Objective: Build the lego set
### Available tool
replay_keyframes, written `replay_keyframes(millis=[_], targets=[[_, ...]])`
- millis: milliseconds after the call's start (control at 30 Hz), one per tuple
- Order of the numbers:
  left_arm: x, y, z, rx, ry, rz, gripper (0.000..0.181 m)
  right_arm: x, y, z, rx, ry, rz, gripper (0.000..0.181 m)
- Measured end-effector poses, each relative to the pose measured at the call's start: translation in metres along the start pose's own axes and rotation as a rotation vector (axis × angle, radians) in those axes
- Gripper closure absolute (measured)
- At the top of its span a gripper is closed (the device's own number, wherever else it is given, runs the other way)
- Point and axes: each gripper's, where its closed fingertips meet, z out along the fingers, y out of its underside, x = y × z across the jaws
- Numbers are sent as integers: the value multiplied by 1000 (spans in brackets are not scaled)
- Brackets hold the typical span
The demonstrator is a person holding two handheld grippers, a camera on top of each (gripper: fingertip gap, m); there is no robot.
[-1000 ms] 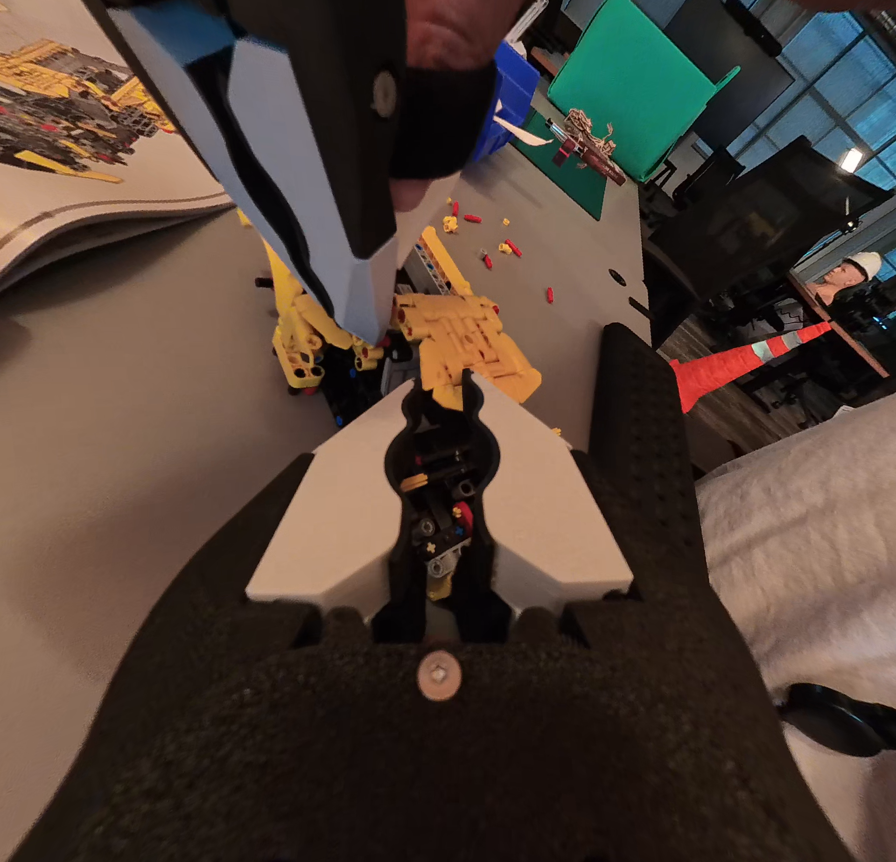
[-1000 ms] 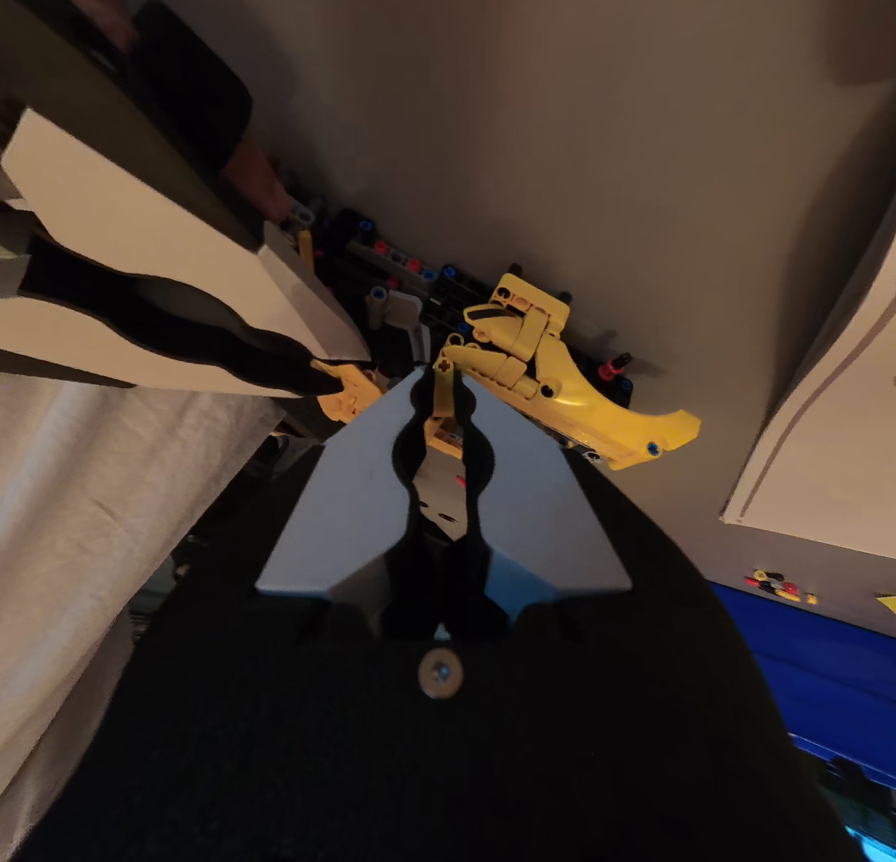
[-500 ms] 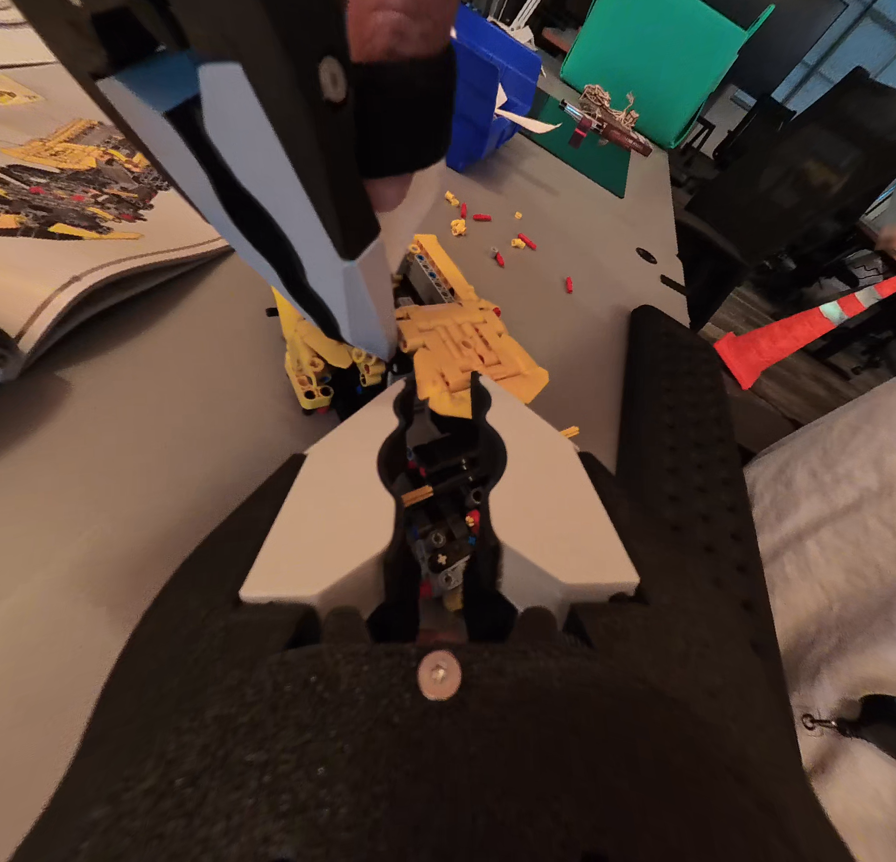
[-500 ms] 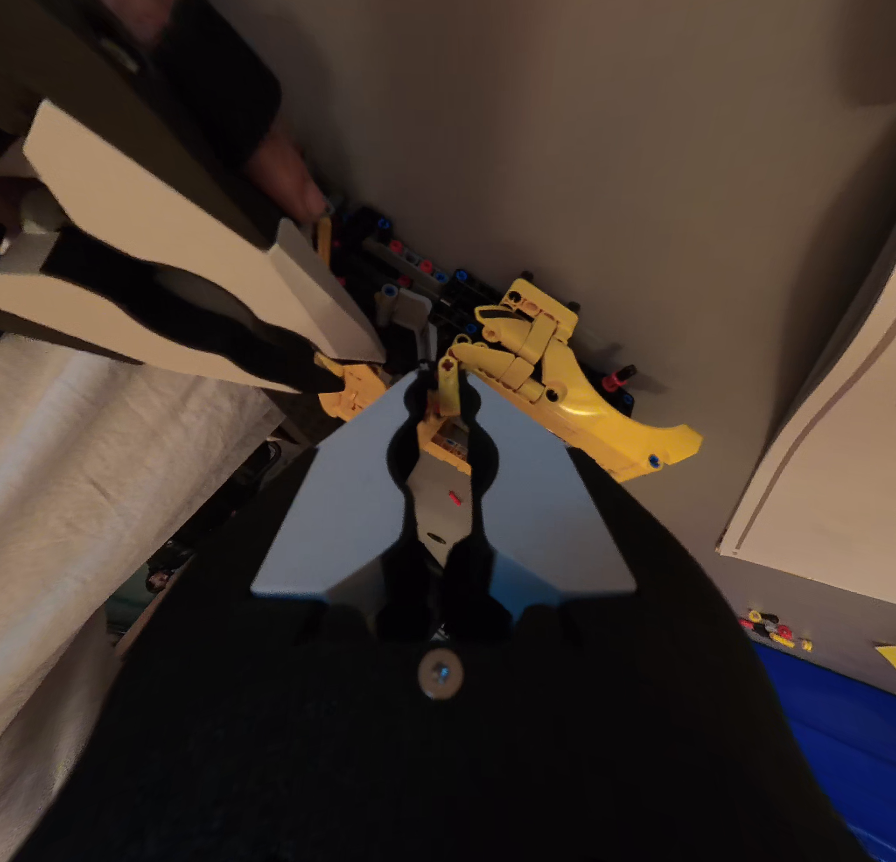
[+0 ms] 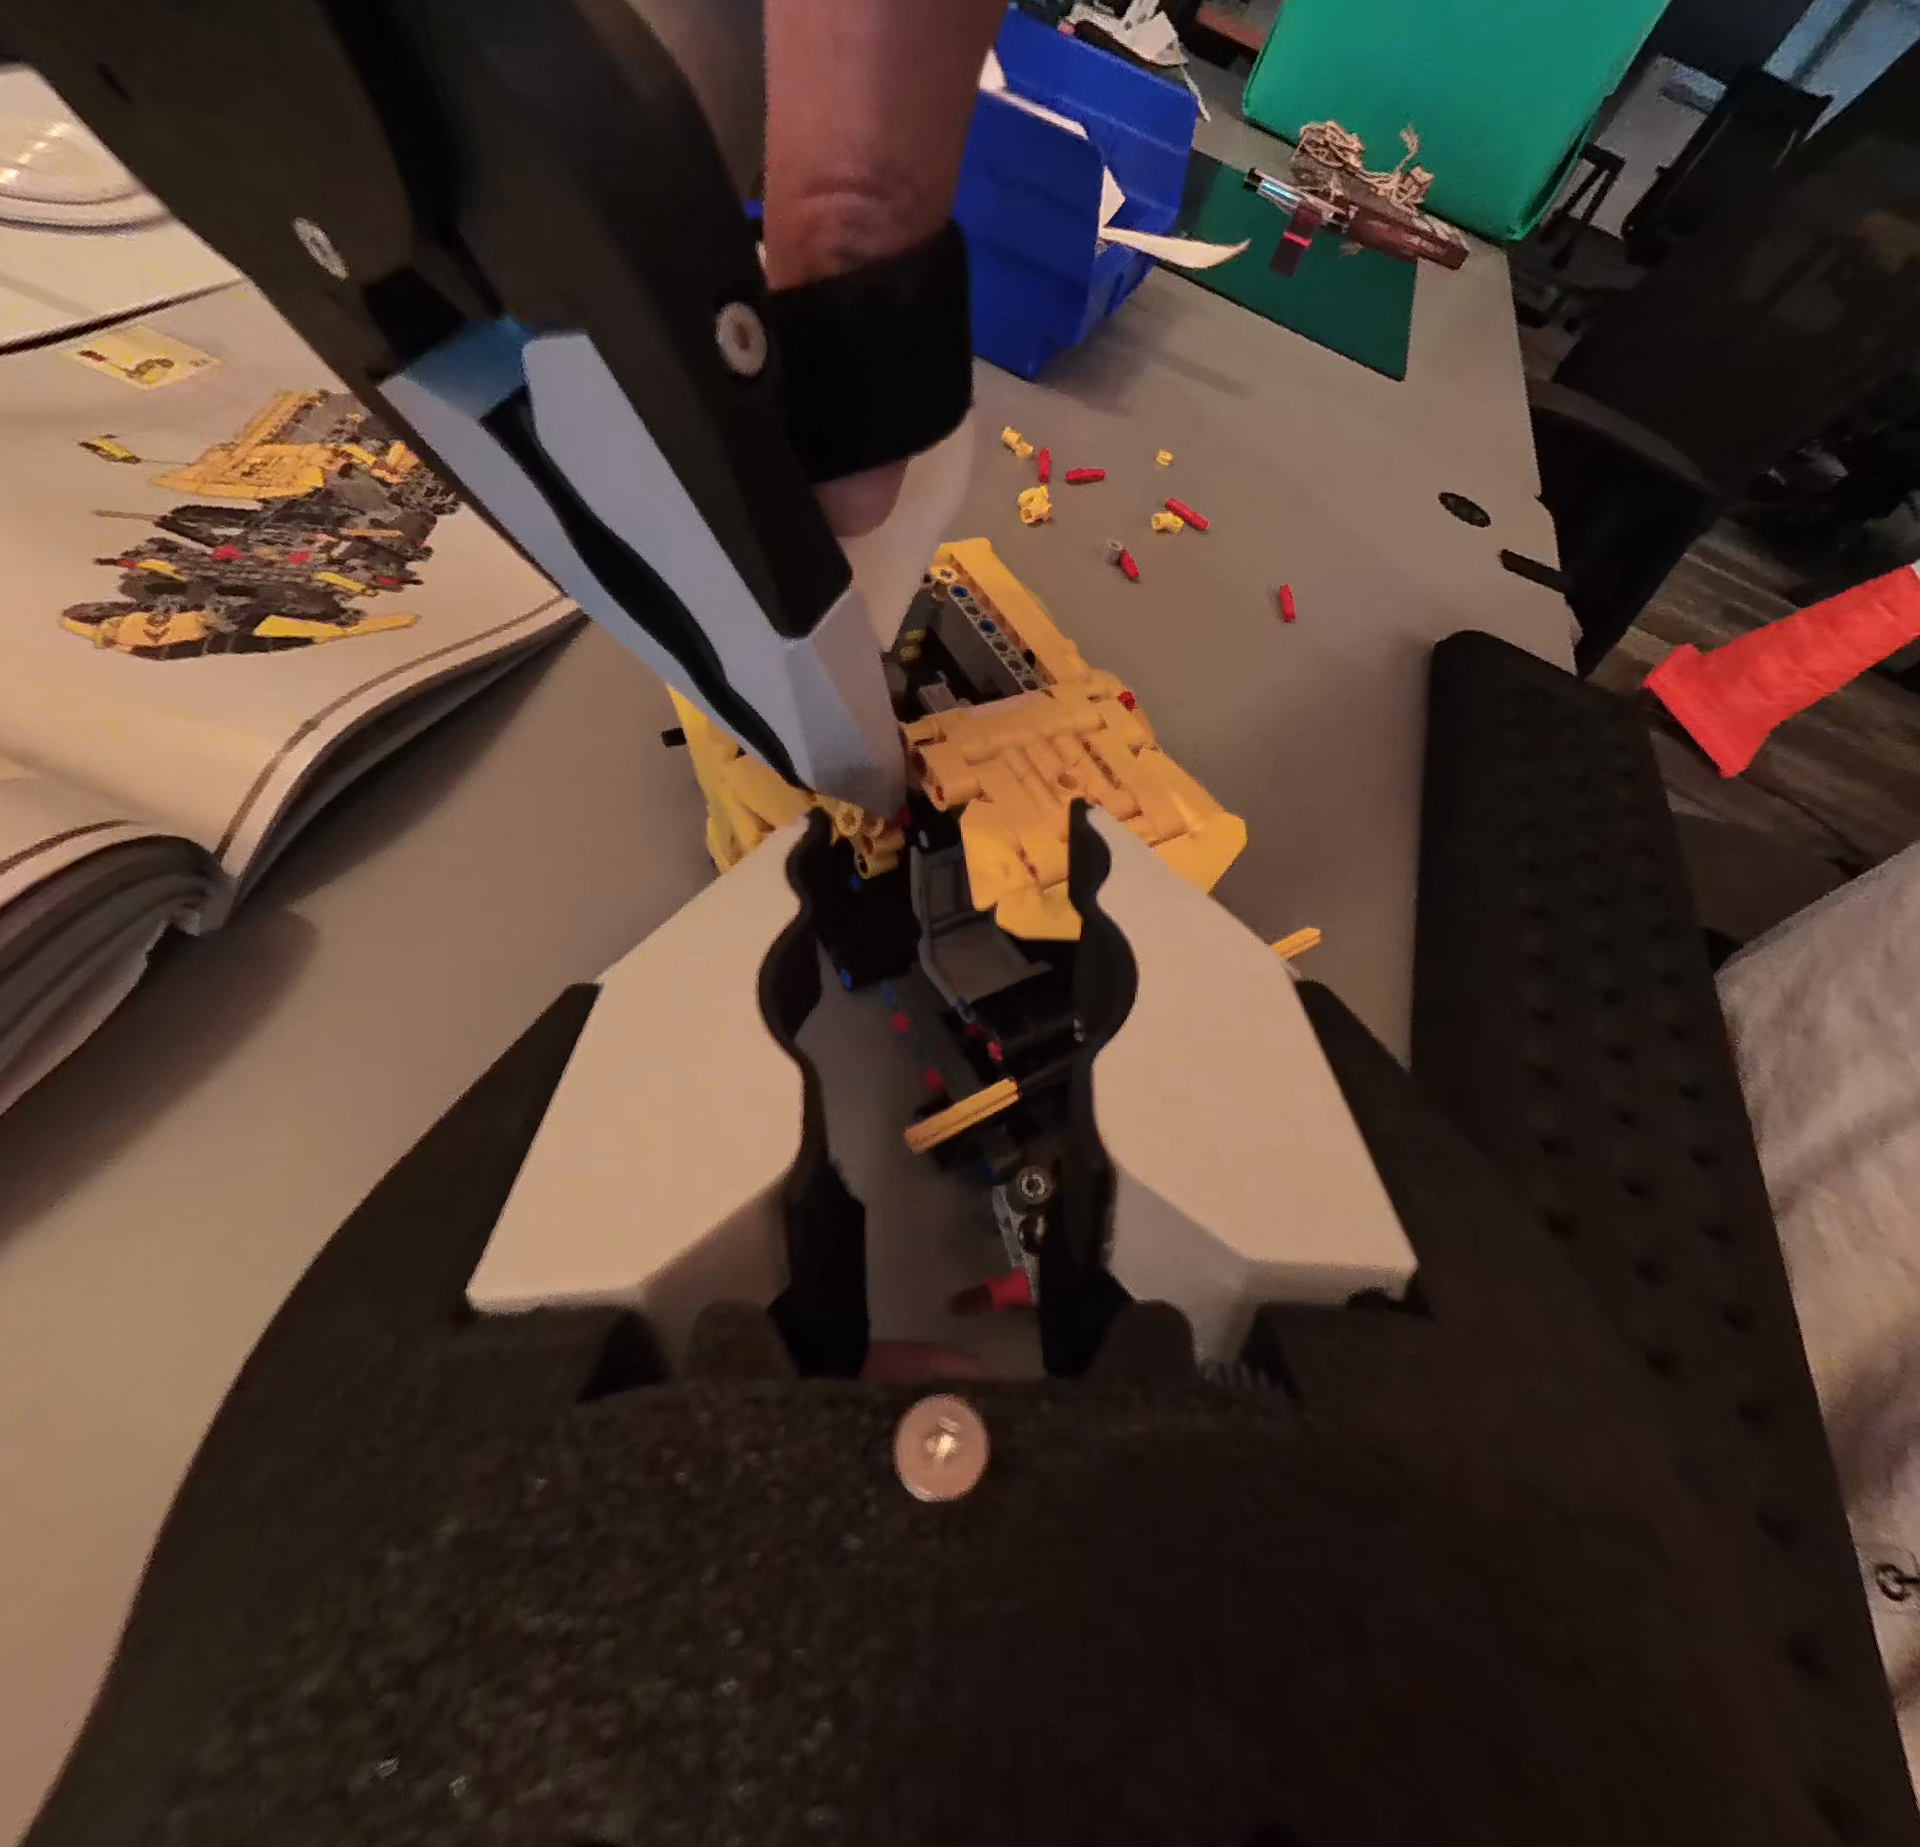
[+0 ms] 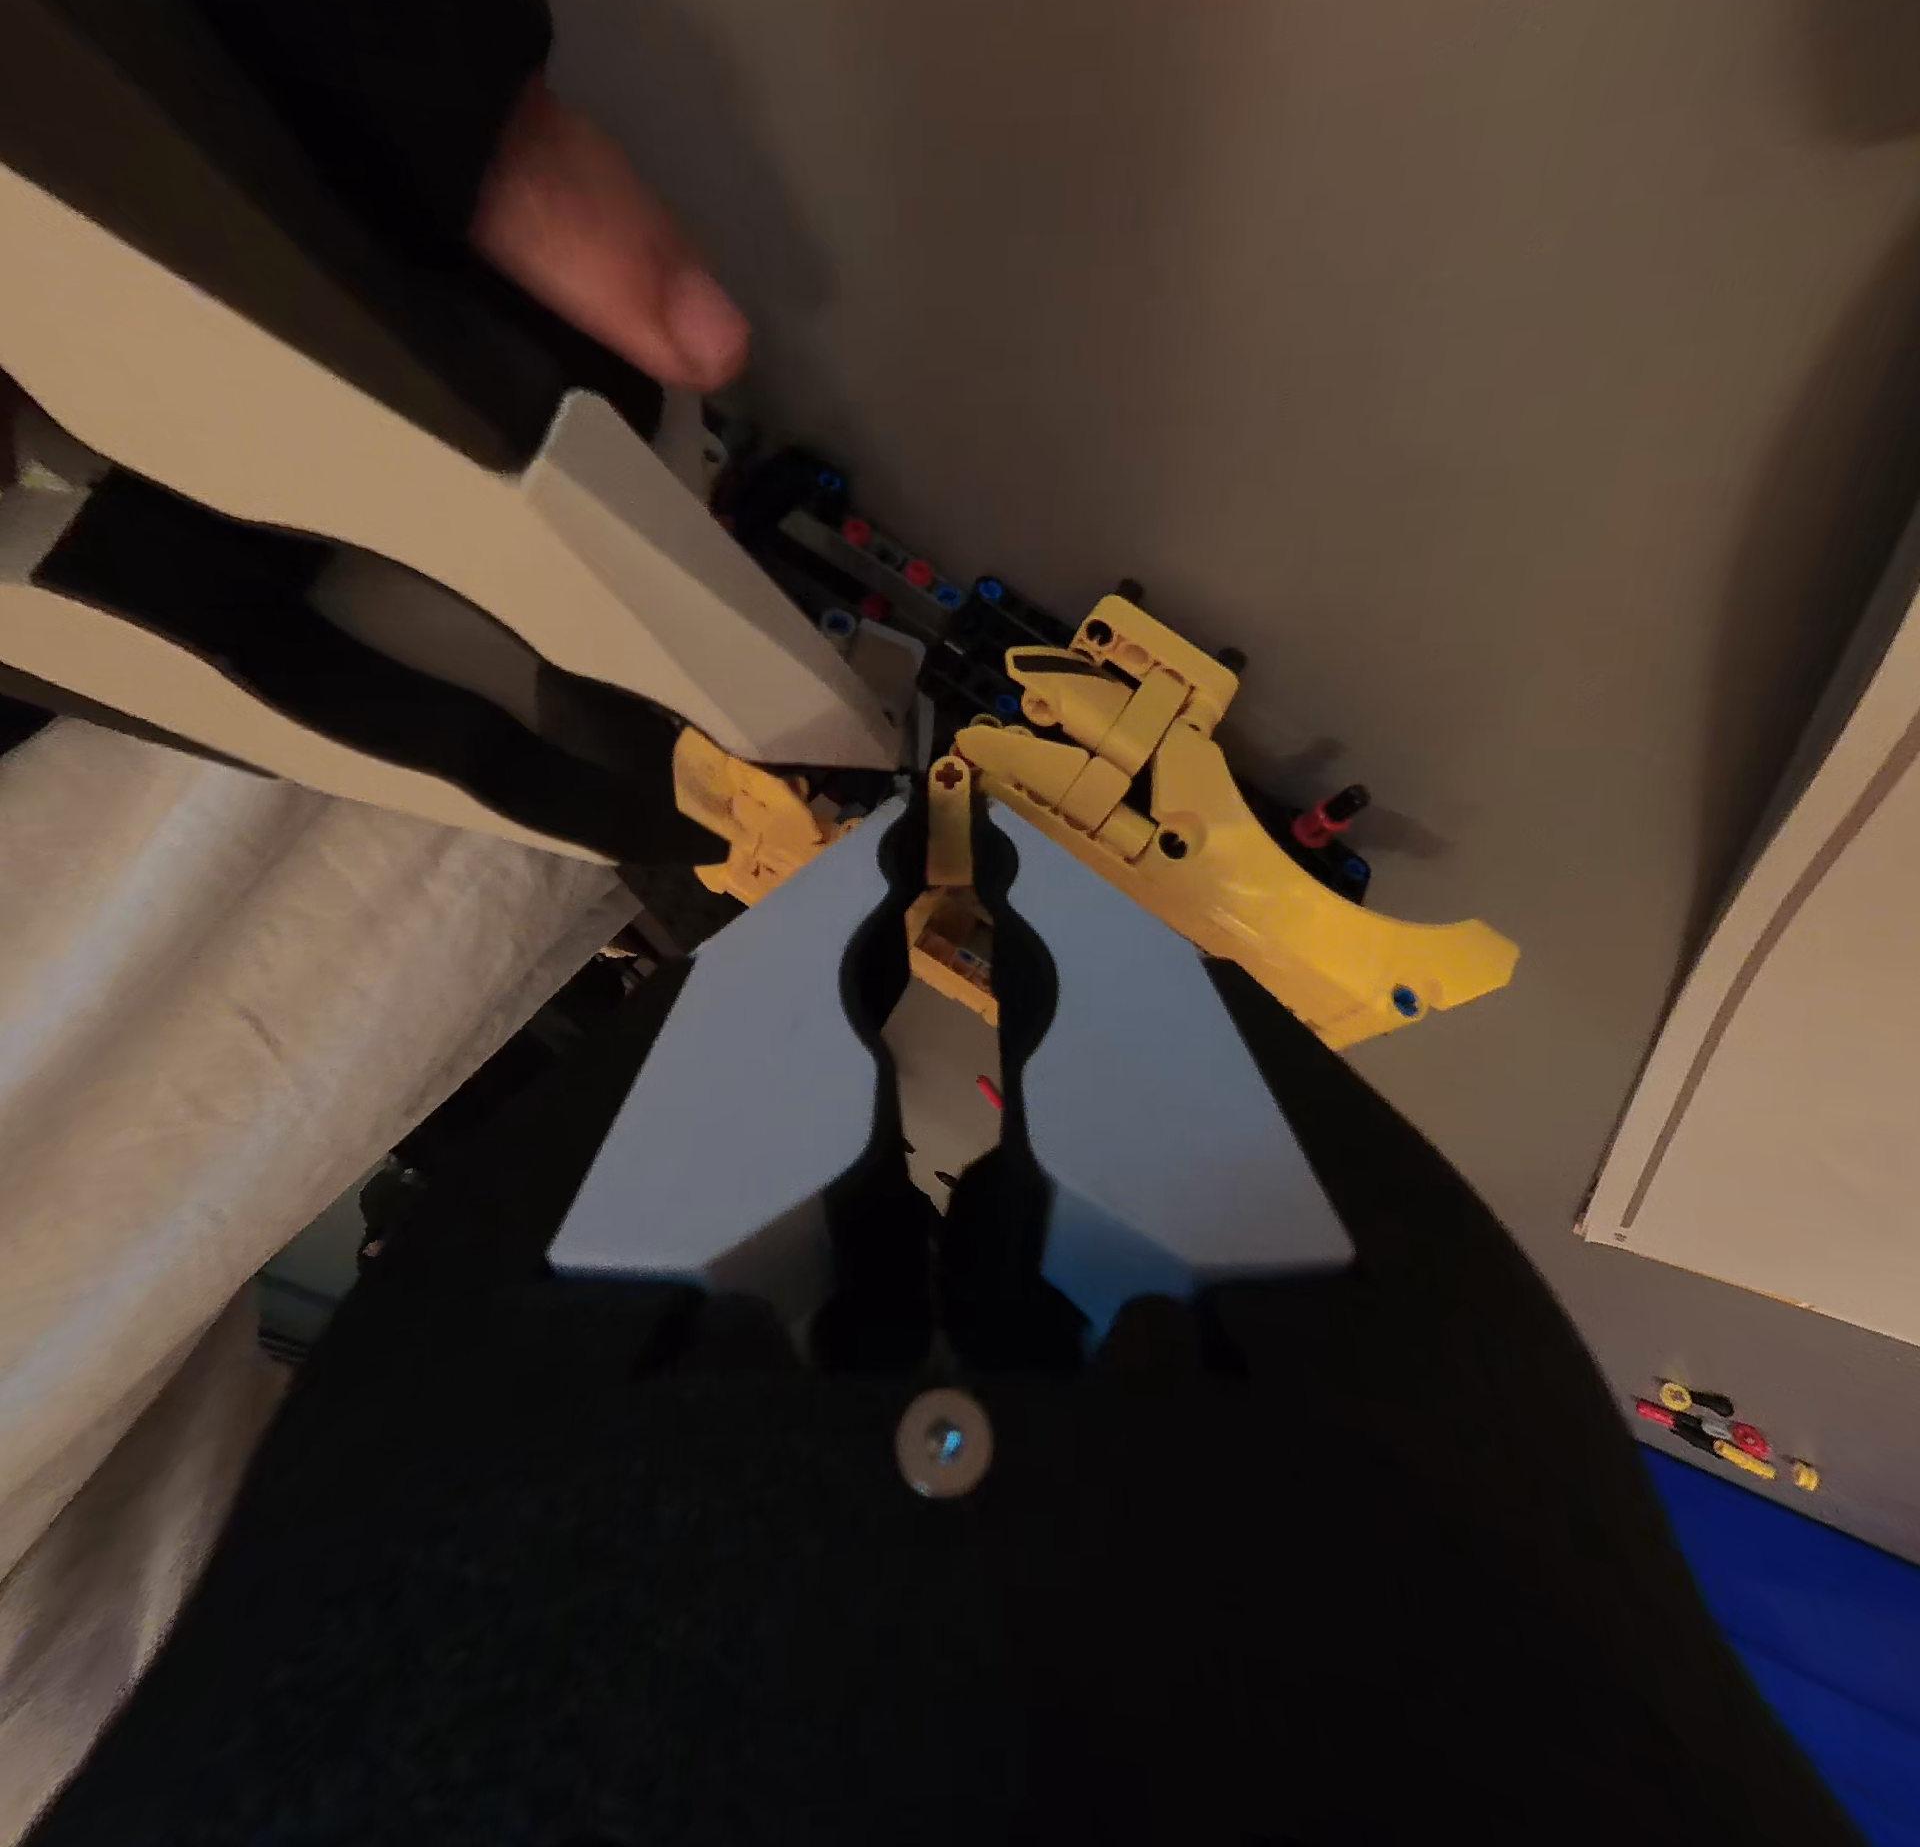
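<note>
**Two grippers meet over the half-built lego model**

Our left gripper (image 5: 940,831) stands released, its jaws apart around the black-and-yellow lego model (image 5: 997,862), which sits on the grey table (image 5: 416,966) directly ahead of and between its fingers. Our right gripper (image 6: 948,810) is clenched on a small yellow beam (image 6: 951,821), its tips just beside the model's yellow panel (image 6: 1247,883). An open instruction booklet (image 5: 208,571) lies to the left gripper's left; loose red and yellow pins (image 5: 1122,509) are scattered beyond the model.
</note>
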Motion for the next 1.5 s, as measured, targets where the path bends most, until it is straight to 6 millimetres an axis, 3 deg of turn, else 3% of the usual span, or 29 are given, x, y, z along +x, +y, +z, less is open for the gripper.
replay_keyframes(millis=[200, 667, 800, 900, 1067, 1167, 1300, 1400, 1500], targets=[[-1, 5, 9, -80, 55, -31, 127, 0, 0, 0, 15, -23, -9, 174], [6, 5, 15, -56, 154, -118, 126, 0, 1, 0, 46, -60, -72, 174], [7, 4, 16, -50, 165, -127, 127, 2, -3, -21, 175, -58, -105, 166], [7, 4, 16, -49, 171, -131, 126, 3, -1, -35, 286, 5, -223, 166], [7, 3, 15, -33, 201, -173, 126, -7, 6, -23, 395, 108, -555, 158], [7, 2, 13, -22, 225, -204, 126, -2, 7, -18, 463, 223, -740, 159], [6, 1, 12, -9, 248, -231, 126, -15, 8, -9, 533, 123, -793, 146], [7, 1, 12, -3, 269, -248, 126, -13, 5, -6, 589, 243, -869, 133], [7, 0, 12, -2, 290, -259, 127, -13, 8, -6, 574, 286, -884, 136]])
